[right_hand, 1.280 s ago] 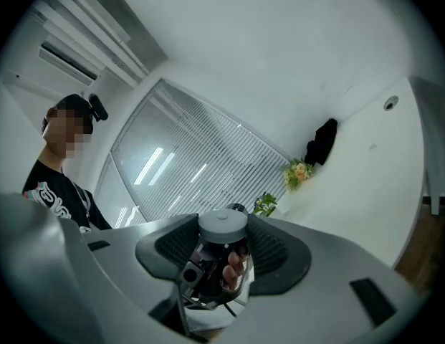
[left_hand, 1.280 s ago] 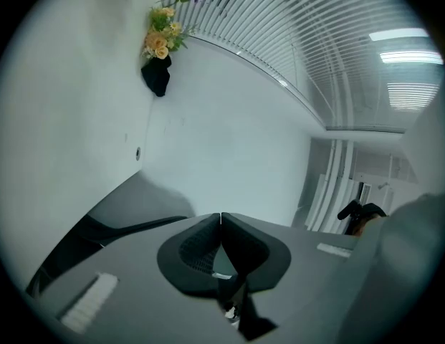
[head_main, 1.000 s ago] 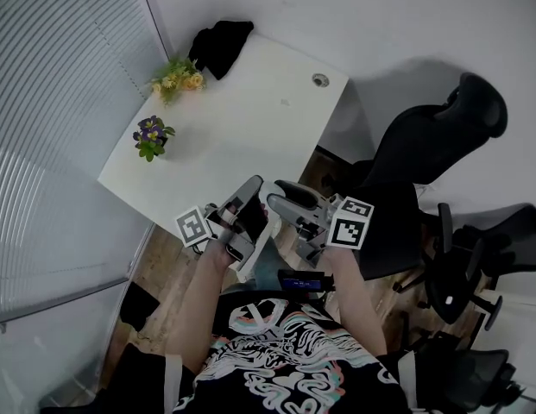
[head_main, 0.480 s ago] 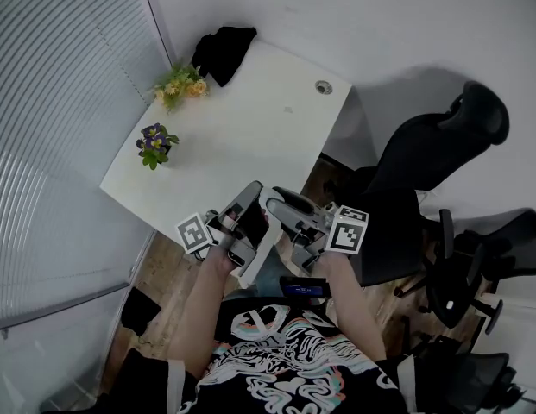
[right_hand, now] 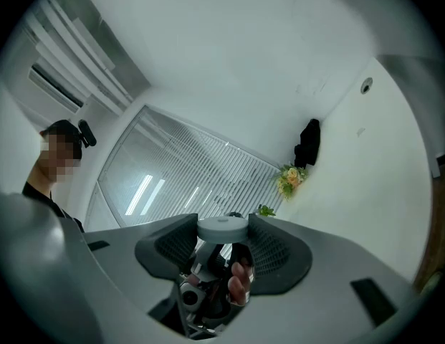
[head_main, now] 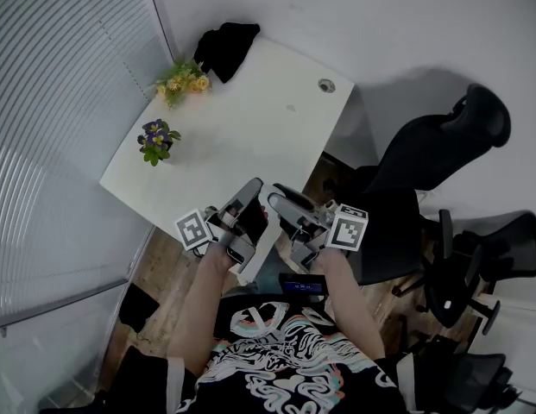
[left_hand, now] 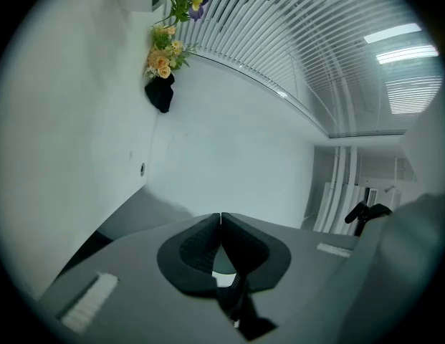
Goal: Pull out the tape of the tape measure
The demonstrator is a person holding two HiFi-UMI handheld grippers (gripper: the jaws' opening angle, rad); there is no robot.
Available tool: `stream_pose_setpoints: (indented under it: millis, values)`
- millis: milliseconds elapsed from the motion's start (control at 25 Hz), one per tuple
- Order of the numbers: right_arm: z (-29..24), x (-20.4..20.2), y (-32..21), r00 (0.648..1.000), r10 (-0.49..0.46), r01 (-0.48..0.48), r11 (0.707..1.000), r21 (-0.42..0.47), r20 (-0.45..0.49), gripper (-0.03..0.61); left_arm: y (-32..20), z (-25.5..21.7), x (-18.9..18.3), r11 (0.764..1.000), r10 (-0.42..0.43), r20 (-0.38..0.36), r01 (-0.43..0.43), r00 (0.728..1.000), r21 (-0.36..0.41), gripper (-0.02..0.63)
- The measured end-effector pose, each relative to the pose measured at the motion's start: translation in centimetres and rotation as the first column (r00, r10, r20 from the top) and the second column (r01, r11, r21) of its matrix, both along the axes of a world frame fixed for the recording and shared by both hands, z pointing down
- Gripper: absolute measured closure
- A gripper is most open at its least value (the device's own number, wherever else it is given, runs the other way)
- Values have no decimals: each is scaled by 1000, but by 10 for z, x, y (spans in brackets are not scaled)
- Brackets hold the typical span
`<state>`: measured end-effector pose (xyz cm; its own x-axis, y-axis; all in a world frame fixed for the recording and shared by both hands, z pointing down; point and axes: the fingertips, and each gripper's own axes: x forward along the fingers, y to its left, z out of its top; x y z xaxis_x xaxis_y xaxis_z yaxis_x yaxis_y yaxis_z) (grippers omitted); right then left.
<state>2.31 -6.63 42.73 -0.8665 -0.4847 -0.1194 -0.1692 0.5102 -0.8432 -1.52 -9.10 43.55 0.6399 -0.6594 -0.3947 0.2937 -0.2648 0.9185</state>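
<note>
Tape measure (right_hand: 222,229), round and pale grey, sits clamped between the jaws of my right hand-held gripper (right_hand: 223,221). My left hand-held gripper (left_hand: 221,215) is clenched, jaw tips touching; I cannot tell whether it pinches anything. In the head view the 2 tools meet tip to tip by the near corner of the white surface (head_main: 250,119), which carries a yellow flower bunch (head_main: 183,78), a purple flower bunch (head_main: 154,134) and a black cloth (head_main: 224,41).
</note>
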Motion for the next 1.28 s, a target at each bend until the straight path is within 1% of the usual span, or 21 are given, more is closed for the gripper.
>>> stream_pose_setpoints:
  millis: [280, 480, 600, 800, 1040, 1280]
  values:
    - [-2, 2, -4, 999, 8, -6, 999, -35, 42, 357, -2, 2, 0, 1000, 4, 2, -4, 1000, -1, 611]
    - [2, 5, -4, 999, 18, -14, 998, -63, 50, 357, -2, 4, 2, 1000, 11, 17, -11, 1000, -4, 611]
    - [1, 5, -5, 998, 12, -8, 998, -63, 66, 357, -3, 7, -2, 1000, -6, 19, 7, 1000, -14, 611]
    - [8, 10, -6, 998, 18, -12, 996, -92, 58, 357, -5, 13, -12, 999, -36, 43, 38, 998, -28, 611]
    - [9, 13, -7, 998, 21, -15, 994, -107, 59, 357, -7, 18, -21, 997, -68, 69, 71, 995, -40, 611]
    - [11, 15, -6, 998, 18, -11, 993, -120, 58, 357, -6, 19, -25, 997, -68, 89, 71, 994, -30, 611]
